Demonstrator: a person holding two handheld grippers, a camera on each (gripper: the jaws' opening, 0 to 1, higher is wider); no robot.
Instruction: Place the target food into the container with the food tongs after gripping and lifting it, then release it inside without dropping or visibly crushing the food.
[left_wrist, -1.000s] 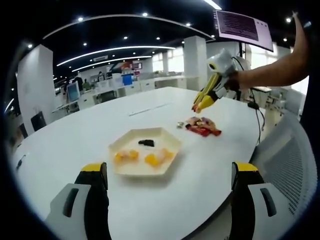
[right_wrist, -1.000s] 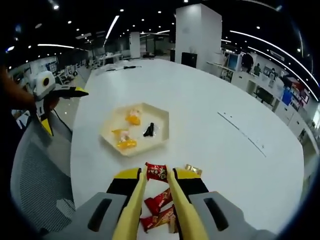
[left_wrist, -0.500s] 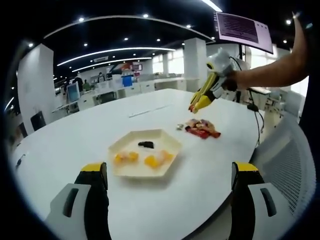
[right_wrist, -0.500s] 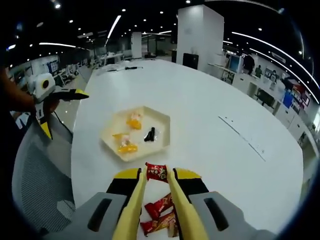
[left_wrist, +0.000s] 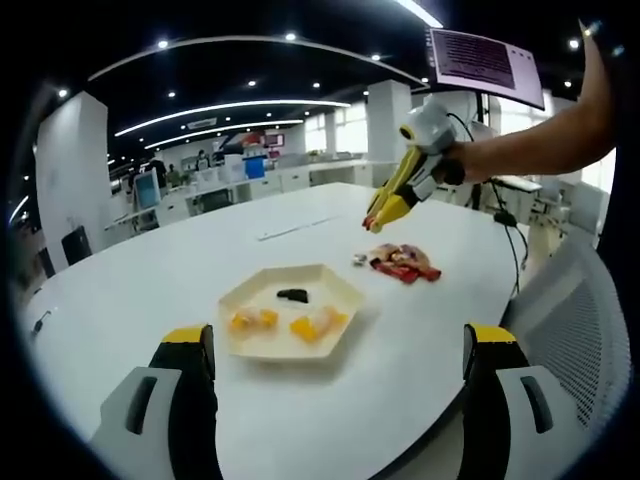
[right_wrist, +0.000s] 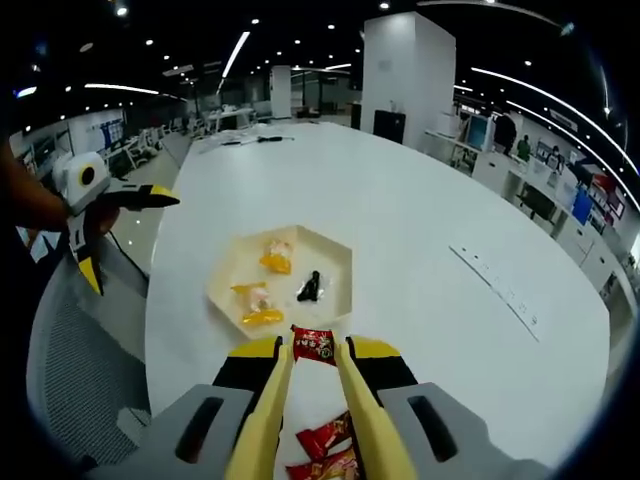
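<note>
The right gripper (right_wrist: 312, 352) has its yellow tong jaws clenched on a red-wrapped candy (right_wrist: 314, 344), held above the white table (right_wrist: 430, 300) just short of the hexagonal tray (right_wrist: 335, 262). In the left gripper view the same right gripper (left_wrist: 378, 215) hangs over the table beyond the tray (left_wrist: 340, 290).

The tray holds two orange-yellow wrapped sweets (right_wrist: 272, 259) (right_wrist: 257, 303) and one small black piece (right_wrist: 309, 286). Behind the jaws, a pile of red-wrapped candies (right_wrist: 330, 450) lies on the table; in the left gripper view this pile (left_wrist: 404, 263) sits beside a small silver-wrapped piece (left_wrist: 359, 259), well apart from the tray. A mesh-backed chair (left_wrist: 575, 330) stands at the table edge.

The left gripper (left_wrist: 340, 345) has its jaws spread wide, grasping nothing, near the tray's close side; in the right gripper view it (right_wrist: 120, 230) hangs off the table edge.

Compared with one second earlier, the right gripper has risen and moved toward the tray, carrying the candy clear of the pile. The left gripper remains released.
</note>
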